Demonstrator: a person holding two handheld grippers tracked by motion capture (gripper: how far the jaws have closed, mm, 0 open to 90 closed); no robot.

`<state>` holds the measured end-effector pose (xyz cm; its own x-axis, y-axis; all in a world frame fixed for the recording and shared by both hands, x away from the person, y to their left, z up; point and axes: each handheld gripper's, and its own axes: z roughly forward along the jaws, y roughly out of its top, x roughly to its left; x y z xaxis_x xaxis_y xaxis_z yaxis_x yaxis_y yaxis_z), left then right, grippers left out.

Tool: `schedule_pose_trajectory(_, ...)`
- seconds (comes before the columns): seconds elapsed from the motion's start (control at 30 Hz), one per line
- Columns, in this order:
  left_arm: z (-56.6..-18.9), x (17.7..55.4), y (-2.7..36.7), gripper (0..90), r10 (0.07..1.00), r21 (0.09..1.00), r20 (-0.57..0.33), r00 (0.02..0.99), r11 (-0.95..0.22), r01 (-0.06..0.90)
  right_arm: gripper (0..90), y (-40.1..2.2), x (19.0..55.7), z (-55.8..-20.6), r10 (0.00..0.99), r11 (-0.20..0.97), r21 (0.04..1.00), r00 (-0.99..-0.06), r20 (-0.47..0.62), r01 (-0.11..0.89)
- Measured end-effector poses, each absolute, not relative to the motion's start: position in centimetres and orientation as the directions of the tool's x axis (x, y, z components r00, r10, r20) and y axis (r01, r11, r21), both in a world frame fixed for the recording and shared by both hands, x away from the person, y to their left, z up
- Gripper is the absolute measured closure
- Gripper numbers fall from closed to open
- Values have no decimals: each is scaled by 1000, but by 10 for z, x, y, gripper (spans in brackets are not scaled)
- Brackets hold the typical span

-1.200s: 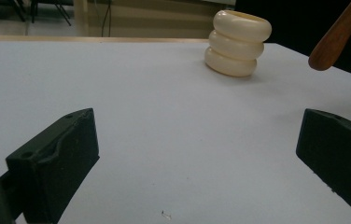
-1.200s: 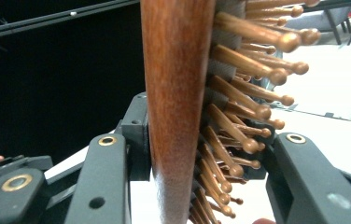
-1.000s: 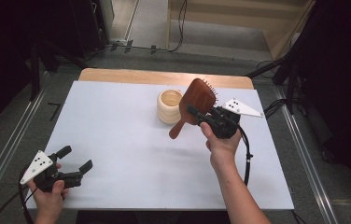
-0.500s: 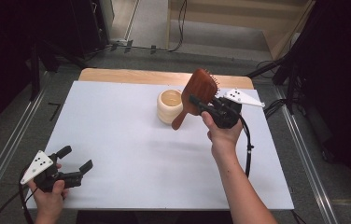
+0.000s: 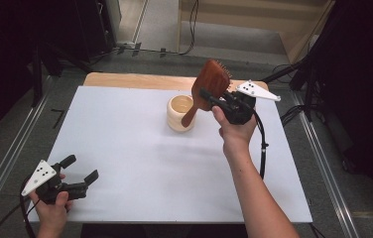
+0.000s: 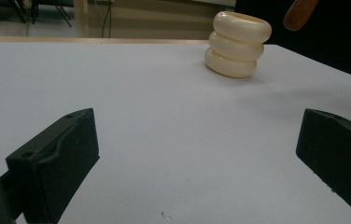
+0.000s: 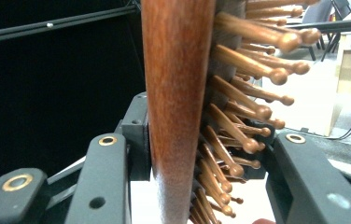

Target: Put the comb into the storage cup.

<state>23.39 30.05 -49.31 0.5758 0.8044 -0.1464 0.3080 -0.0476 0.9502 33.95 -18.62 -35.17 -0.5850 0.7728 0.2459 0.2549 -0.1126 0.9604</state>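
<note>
Right claw clenched on the wooden hairbrush, gripping across the paddle head: in the right gripper view one jaw bears on the smooth back, the other sits among the wooden bristles. Brush held in the air, clear of the bench.

Brush's long axis tilted, not plumb. Head up and toward the far right, handle running down and to the left from the claw. In the high view the handle end shows over the near right part of the cream ribbed cup; whether it is above the mouth or just in front of the wall, cannot tell from above. The left gripper view shows the handle tip in the air, off to the right of the cup and level with or above its rim, apparently not inside.

Cup stands upright on the far half of the bench, just left of the right hand.

Left claw released, jaws wide with nothing between them, low at the near left corner, well apart from cup and brush. Right hand is the nearer by far.

Judgement: if the handle is meant for the cup, the deciding relation is handle tip against cup mouth. The tip looks to need a shift left and the axis steepening before lowering.
</note>
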Motion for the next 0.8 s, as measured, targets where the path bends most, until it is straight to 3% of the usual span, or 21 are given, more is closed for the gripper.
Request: schedule_pose_trajectory(0.8,-493,234,300,0,802,950,-149,578,-47,310,538,-177,378,-343,801,-122,966,-552,231,228)
